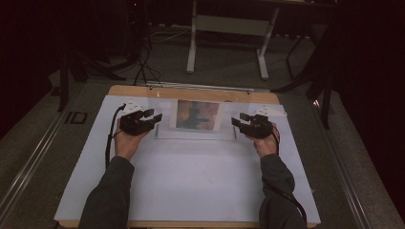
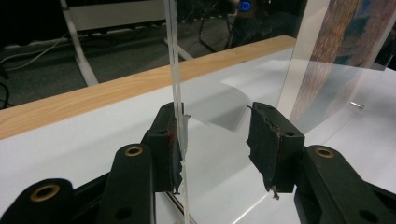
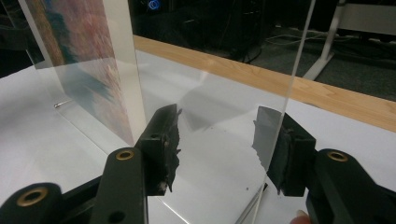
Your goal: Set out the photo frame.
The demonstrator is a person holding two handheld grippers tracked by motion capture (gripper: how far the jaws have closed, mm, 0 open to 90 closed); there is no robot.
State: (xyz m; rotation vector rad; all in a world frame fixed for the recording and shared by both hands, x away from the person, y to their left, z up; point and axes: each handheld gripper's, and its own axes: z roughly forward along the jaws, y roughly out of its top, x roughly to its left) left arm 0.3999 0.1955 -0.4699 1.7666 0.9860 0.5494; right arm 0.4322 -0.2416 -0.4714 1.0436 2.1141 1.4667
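Frame: a clear acrylic frame (image 1: 196,119) stands upright on the far middle of the white sheet (image 1: 191,176), with a coloured picture (image 1: 197,114) in it.
Frame's left edge: in the left gripper view the clear edge (image 2: 175,70) runs up right along the inner face of one jaw pad, touching or nearly so; the other pad stands well clear of it.
Frame's right edge: in the right gripper view the clear edge (image 3: 292,79) passes in front of one jaw pad; the other pad stands apart.
Left gripper (image 1: 154,115): at the frame's left end, jaws wide apart around the edge, not pressing from both sides.
Right gripper (image 1: 239,119): at the frame's right end, jaws apart around the edge, no clamp on it.
Table (image 1: 143,90): wooden, its far rim bare beyond the sheet.
Hands: each holds a gripper from the near side, sleeves dark.
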